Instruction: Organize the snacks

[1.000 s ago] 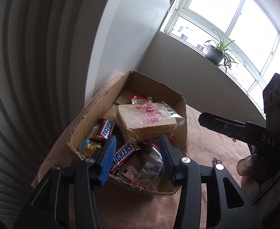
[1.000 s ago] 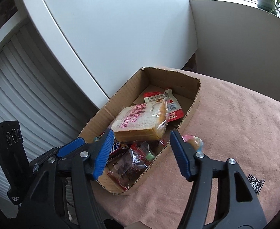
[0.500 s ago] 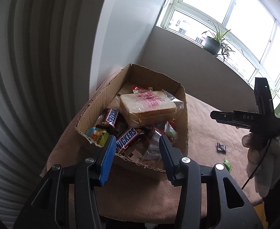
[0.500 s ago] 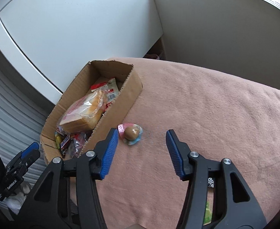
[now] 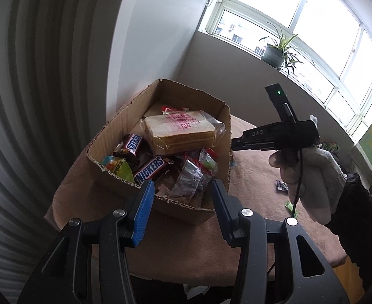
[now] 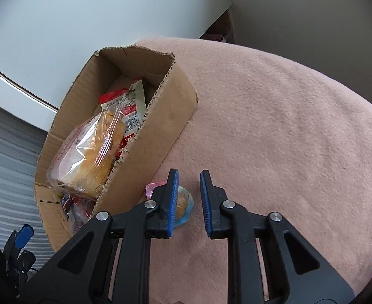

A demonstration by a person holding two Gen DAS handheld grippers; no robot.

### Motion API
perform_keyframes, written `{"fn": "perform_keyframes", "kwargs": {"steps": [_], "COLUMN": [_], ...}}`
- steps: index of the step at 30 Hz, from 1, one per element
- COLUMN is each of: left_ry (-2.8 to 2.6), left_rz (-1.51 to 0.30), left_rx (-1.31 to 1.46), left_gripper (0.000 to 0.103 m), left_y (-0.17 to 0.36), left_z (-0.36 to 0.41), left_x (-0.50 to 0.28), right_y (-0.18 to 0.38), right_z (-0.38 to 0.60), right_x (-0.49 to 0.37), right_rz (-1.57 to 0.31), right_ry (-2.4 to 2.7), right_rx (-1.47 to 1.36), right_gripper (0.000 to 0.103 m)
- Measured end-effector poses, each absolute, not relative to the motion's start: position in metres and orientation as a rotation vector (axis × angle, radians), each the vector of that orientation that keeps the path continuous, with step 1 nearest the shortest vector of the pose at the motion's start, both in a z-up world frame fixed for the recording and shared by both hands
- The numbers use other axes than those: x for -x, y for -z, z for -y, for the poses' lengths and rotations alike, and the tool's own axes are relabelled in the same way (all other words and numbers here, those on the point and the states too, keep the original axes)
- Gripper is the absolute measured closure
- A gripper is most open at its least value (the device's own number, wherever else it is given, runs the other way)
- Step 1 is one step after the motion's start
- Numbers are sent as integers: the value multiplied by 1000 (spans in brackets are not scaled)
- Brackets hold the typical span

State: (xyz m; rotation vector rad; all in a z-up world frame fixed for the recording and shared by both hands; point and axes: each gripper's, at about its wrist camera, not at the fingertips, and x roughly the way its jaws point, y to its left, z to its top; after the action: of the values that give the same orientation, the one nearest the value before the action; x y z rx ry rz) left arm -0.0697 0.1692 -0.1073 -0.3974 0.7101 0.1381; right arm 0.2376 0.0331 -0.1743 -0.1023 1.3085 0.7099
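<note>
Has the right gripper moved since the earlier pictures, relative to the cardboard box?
Yes. The right gripper has left the cardboard box and dropped to the cloth beside its outer wall, by the jelly cup. Its jaws have just been closing, nothing between them.

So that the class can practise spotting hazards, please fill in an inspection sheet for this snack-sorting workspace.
Surface: pink cloth covers the table.
Job's things: cardboard box holds bagged bread, Snickers bars and other packets; a small pink-and-blue snack cup lies on the cloth beside the box.
Clutter: small wrappers loose on the cloth.
Grippers: left gripper open, empty; right gripper has just closed, with nothing between its pads and the cup beside one finger.
Cables: black cable hangs by the gloved hand.
Surroundings: potted plant on the windowsill.
</note>
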Motion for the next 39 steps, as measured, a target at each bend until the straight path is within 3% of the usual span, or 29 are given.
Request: {"fn": "perform_keyframes", "kwargs": {"steps": [16,20,28,30,33,39], "left_ry": [-102,-55,134,166,167,86], "left_rz": [-722,-730,-777,-794,-825,-883], "left_rx": [390,364,287,257,230,167], "left_gripper": [57,57,57,57,57,57], "left_y": [108,108,113,117,126,149], "left_z": [-155,-139,-76,-59,-43,-29], "left_x": [61,57,40,31,15,-15], "right_y": [184,179,138,137,141,159], "right_z": [-28,-8,95,110,122,136], "right_x": [-157,-141,-136,-136,-138,-123], "right_rz": [-1308,-1297,-1181,-1156,-1168,-1197], "right_ry": [-859,-844,-721,-655,-615,-629], "right_rx": [470,456,121,138,165,229], "right_gripper": [85,85,85,85,74,72]}}
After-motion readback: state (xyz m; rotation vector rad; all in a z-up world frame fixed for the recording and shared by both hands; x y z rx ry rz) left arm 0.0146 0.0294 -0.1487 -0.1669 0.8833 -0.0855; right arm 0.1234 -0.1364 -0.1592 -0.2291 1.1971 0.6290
